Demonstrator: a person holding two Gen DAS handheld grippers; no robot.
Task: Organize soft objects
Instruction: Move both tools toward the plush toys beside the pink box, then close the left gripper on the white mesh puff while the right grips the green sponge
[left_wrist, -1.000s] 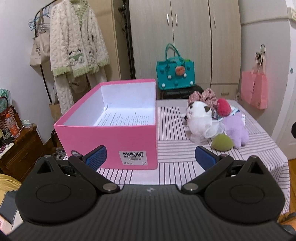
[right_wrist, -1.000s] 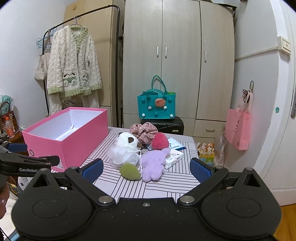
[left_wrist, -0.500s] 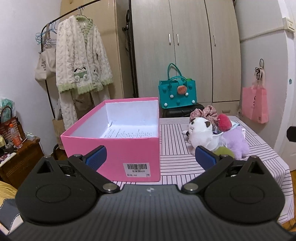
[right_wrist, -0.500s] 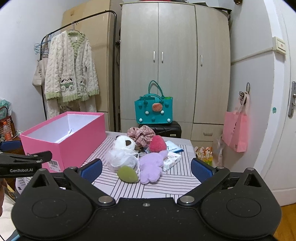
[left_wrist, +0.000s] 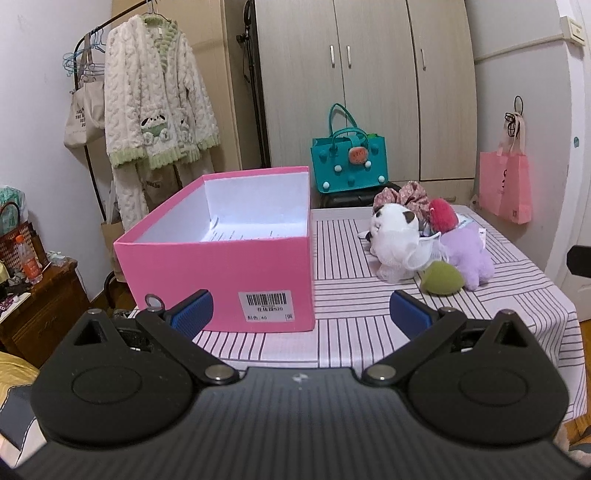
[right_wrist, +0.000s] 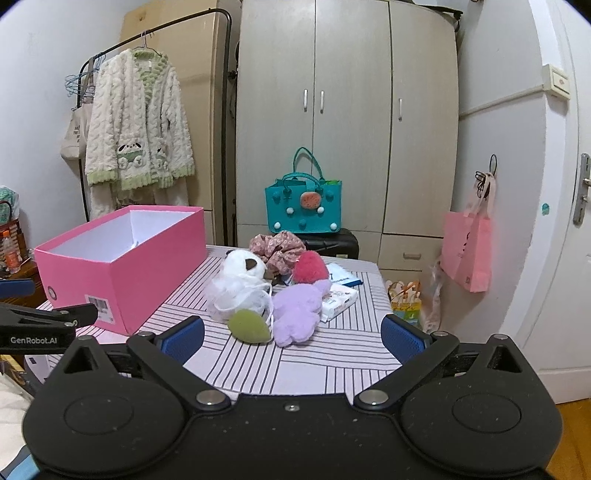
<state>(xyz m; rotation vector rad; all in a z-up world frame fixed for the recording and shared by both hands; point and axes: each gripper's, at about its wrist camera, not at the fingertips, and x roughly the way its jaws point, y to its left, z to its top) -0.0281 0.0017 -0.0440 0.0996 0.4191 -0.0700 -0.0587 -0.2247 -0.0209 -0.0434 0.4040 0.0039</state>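
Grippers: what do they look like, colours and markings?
Both alike: matte black bodies with two round housings, black linkage arms on silver pivot pins, blue ribbed fingertip pads. The left gripper carries white GenRobot.AI lettering on its side. No cables or sleeves visible.

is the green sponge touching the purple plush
Touching: in the right wrist view the green sponge presses against the purple plush, no tablecloth stripes between them.

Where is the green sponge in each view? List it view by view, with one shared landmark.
Left wrist: green sponge at right of centre, on the striped cloth, against the purple plush.
Right wrist: green sponge just left of centre, near the front of the pile, beside the purple plush.
Shared landmark: the pink box, left of the sponge in both.
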